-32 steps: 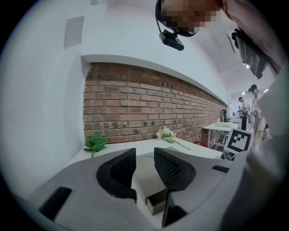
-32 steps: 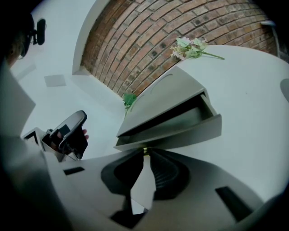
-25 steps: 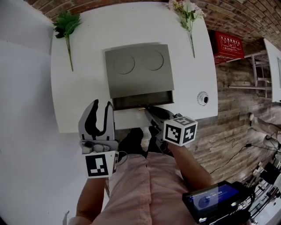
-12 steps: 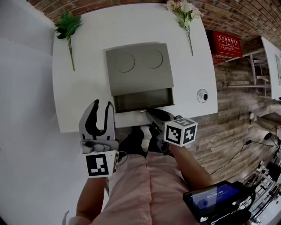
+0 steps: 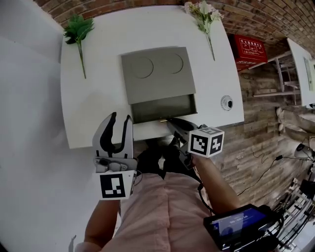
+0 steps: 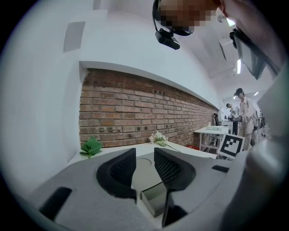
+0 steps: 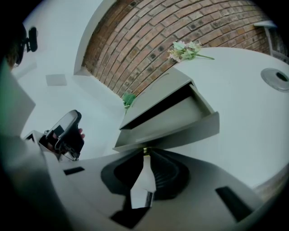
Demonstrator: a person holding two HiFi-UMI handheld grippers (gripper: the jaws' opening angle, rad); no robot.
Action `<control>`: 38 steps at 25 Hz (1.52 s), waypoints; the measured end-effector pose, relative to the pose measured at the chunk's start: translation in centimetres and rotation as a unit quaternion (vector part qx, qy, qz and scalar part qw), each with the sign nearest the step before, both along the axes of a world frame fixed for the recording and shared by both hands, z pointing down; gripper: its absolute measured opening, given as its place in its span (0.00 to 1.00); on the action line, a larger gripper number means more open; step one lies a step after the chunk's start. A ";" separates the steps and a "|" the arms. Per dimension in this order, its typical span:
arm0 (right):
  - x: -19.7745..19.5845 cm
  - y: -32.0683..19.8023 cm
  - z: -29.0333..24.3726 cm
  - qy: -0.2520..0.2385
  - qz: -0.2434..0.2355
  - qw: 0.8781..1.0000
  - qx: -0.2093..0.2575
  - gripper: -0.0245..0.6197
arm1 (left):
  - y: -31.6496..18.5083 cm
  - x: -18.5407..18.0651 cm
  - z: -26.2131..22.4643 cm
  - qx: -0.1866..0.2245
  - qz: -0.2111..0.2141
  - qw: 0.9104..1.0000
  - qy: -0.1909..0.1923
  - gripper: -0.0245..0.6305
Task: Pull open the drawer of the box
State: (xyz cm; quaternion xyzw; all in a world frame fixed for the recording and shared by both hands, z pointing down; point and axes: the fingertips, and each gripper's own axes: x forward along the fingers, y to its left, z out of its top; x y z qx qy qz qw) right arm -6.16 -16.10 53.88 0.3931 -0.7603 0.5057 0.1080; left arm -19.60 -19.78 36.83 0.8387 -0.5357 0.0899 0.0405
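A grey box (image 5: pixel 157 74) with two round marks on its lid stands on the white table (image 5: pixel 93 108). Its drawer (image 5: pixel 162 109) is partly pulled out toward me. My right gripper (image 5: pixel 170 121) is shut on the small brass knob (image 7: pixel 145 149) at the middle of the drawer front (image 7: pixel 180 131). My left gripper (image 5: pixel 120 118) is open and holds nothing; it hovers at the table's near edge, left of the drawer. In the left gripper view the box (image 6: pixel 143 173) and the drawer (image 6: pixel 156 198) show between the spread jaws of that gripper (image 6: pixel 143 153).
A green leafy sprig (image 5: pixel 76 34) lies at the table's far left and a flower sprig (image 5: pixel 204 15) at its far right. A round fitting (image 5: pixel 227 103) sits in the tabletop right of the drawer. A red case (image 5: pixel 252 49) stands on the floor beyond the table.
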 end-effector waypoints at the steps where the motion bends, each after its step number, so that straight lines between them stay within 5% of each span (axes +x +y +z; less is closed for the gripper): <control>1: 0.0 0.0 0.0 0.001 0.000 1.000 0.001 0.12 | 0.1 -0.2 0.0 0.000 -0.002 1.000 0.001 0.24; 38: 0.5 6.4 -0.1 -0.007 -0.034 0.999 -0.005 0.12 | 8.1 0.7 -2.5 0.033 -0.052 0.998 -0.031 0.24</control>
